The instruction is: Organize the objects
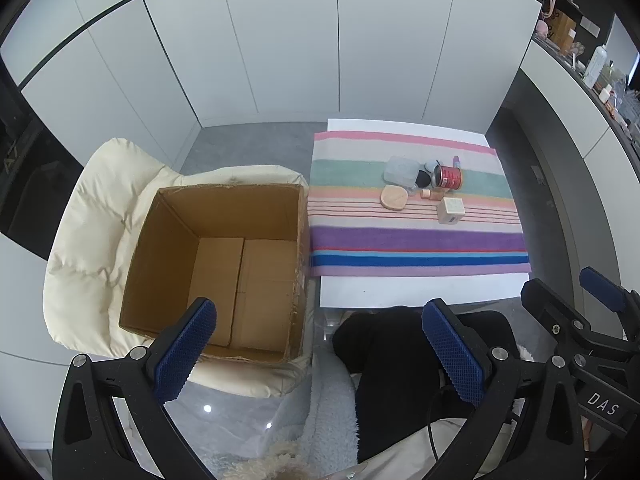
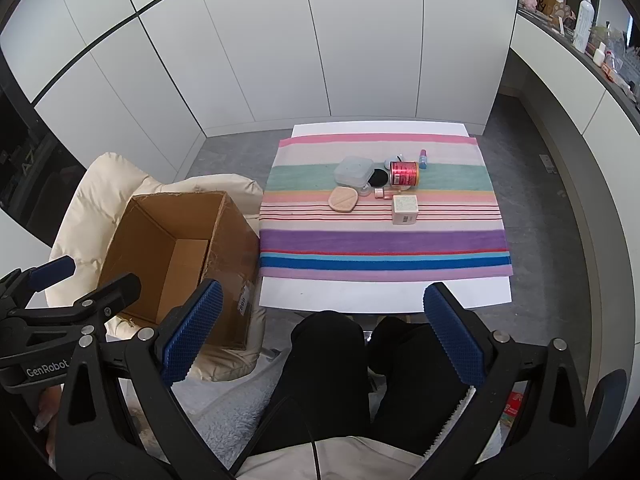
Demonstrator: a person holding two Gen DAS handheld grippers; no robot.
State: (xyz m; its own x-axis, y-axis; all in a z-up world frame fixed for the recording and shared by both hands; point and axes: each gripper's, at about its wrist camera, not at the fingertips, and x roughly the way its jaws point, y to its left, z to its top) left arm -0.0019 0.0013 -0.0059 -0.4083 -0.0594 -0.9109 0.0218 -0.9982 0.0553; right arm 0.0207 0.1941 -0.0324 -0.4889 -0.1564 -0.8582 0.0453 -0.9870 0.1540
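Observation:
An open, empty cardboard box [image 1: 224,272] [image 2: 172,248] sits on a cream cushioned chair left of the table. A cluster of small items lies on the striped towel [image 2: 384,240]: a red can [image 2: 405,173] [image 1: 448,177] on its side, a clear plastic case [image 2: 353,171], a tan oval compact [image 2: 342,199], a white cube box [image 2: 405,209] [image 1: 451,210], a black round puff [image 2: 378,179] and a small blue bottle [image 2: 423,159]. My left gripper [image 1: 320,344] is open and empty, near the box. My right gripper [image 2: 324,336] is open and empty, before the table's near edge.
The white table [image 2: 384,292] stands under the towel. The person's black-clad knees [image 2: 332,368] are below the grippers. A cream chair [image 1: 88,240] holds the box. White cabinet doors line the back; a cluttered shelf [image 2: 592,40] runs along the right.

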